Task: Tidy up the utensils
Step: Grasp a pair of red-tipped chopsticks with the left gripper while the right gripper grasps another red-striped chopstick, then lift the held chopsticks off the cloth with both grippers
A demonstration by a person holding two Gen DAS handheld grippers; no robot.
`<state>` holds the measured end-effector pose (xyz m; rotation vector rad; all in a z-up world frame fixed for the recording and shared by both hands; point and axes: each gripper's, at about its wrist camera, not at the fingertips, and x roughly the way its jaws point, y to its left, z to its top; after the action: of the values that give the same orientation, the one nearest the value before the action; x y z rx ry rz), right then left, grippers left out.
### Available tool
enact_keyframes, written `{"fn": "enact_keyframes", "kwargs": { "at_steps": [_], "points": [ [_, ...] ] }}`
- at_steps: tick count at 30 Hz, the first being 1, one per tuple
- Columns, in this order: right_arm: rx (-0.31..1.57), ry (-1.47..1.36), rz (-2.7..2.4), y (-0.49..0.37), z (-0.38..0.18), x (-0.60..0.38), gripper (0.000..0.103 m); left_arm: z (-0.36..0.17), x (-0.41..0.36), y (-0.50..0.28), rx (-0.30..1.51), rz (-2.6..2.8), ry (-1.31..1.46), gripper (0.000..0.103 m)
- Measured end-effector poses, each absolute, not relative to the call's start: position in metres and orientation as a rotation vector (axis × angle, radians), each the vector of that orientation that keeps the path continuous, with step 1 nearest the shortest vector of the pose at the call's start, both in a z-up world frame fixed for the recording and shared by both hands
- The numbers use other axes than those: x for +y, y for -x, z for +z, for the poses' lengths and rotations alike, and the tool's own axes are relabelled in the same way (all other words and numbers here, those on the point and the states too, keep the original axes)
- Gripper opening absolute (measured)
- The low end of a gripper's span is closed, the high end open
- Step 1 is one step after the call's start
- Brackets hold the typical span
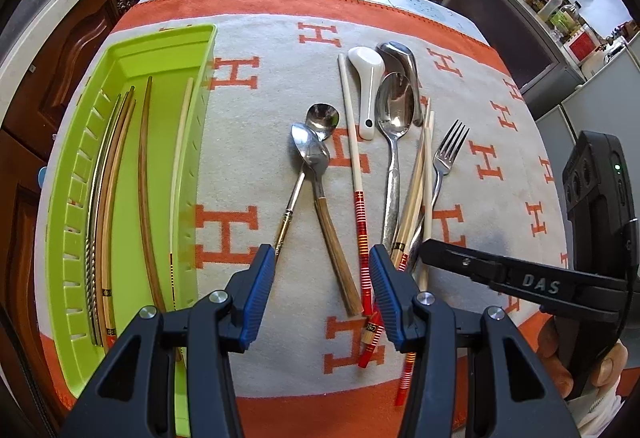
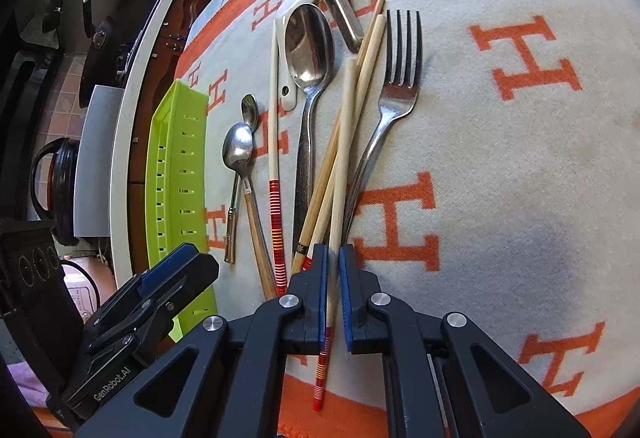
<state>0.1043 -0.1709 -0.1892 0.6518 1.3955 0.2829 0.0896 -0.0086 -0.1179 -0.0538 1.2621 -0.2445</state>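
Observation:
My right gripper [image 2: 333,254] is shut on a cream chopstick with a red striped end [image 2: 344,142], which lies in a bundle with two wooden chopsticks [image 2: 360,70] beside a fork [image 2: 400,78] on the cloth. In the left wrist view that gripper [image 1: 428,252] reaches into the bundle from the right. My left gripper [image 1: 322,266] hovers open over a wooden-handled spoon [image 1: 320,174] and another red-striped chopstick [image 1: 354,158], gripping nothing. A green tray [image 1: 200,142] at the left holds several chopsticks [image 1: 146,166].
A large steel spoon [image 1: 396,106], a white ceramic spoon [image 1: 366,78], a steel scoop [image 1: 404,58] and a small teaspoon [image 1: 322,116] lie on the orange-and-grey cloth [image 1: 500,118]. The table's near edge runs just under both grippers. Dark cabinets stand behind.

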Motion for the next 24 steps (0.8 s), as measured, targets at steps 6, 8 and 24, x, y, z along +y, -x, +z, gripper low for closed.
{"fn": "enact_keyframes", "kwargs": {
  "at_steps": [6, 8, 24],
  "points": [
    [1.287, -0.674, 0.275, -0.099, -0.167, -0.192, 0.006, -0.123, -0.029, -0.098, 1.289, -0.357, 0.029, 0.047],
    [1.263, -0.681, 0.258, -0.098, -0.163, -0.201, 0.005, -0.128, -0.039, -0.103, 1.307, -0.411, 0.016, 0.04],
    [1.247, -0.757, 0.238, -0.094, -0.172, -0.237, 0.006, -0.151, -0.084, -0.121, 1.373, -0.481, -0.124, 0.011]
  ]
}}
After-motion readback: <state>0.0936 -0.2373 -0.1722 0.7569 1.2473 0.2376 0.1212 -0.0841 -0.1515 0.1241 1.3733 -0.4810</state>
